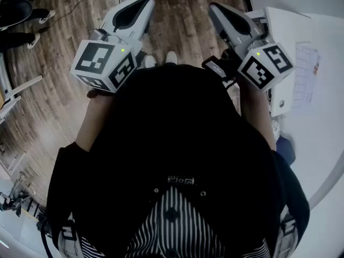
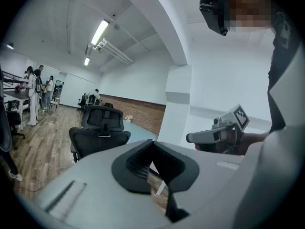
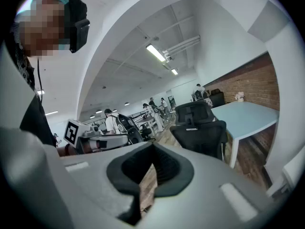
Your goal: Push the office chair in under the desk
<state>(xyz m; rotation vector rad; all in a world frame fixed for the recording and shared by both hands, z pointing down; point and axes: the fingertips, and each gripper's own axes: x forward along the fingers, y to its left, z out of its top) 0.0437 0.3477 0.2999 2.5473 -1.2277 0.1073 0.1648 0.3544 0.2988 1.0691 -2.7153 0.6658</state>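
OPEN-PLAN OFFICE: A person in a black top (image 1: 177, 138) stands on a wooden floor (image 1: 59, 85) with two handheld grippers held out in front of the chest, side by side and apart from each other. The left tongs (image 2: 153, 150) are fully closed, pad against pad, with nothing between them. The right tongs (image 3: 152, 151) are likewise pressed together and empty.

The black office chair (image 3: 200, 128), high-backed with a headrest, stands across the room, well apart from both grippers. Its back is turned toward the person, and it sits just beside the edge of a pale blue worktop (image 3: 245, 112) that runs along a brick wall (image 3: 248, 78). How far its seat reaches under that worktop cannot be told.

Seen from the head camera, a white worktop (image 1: 322, 144) lies at the person's right, and the toes of two white shoes (image 1: 171, 57) show between the grippers. Several people (image 2: 33, 97) stand near other tables in the background, under ceiling strip lights (image 2: 99, 32).
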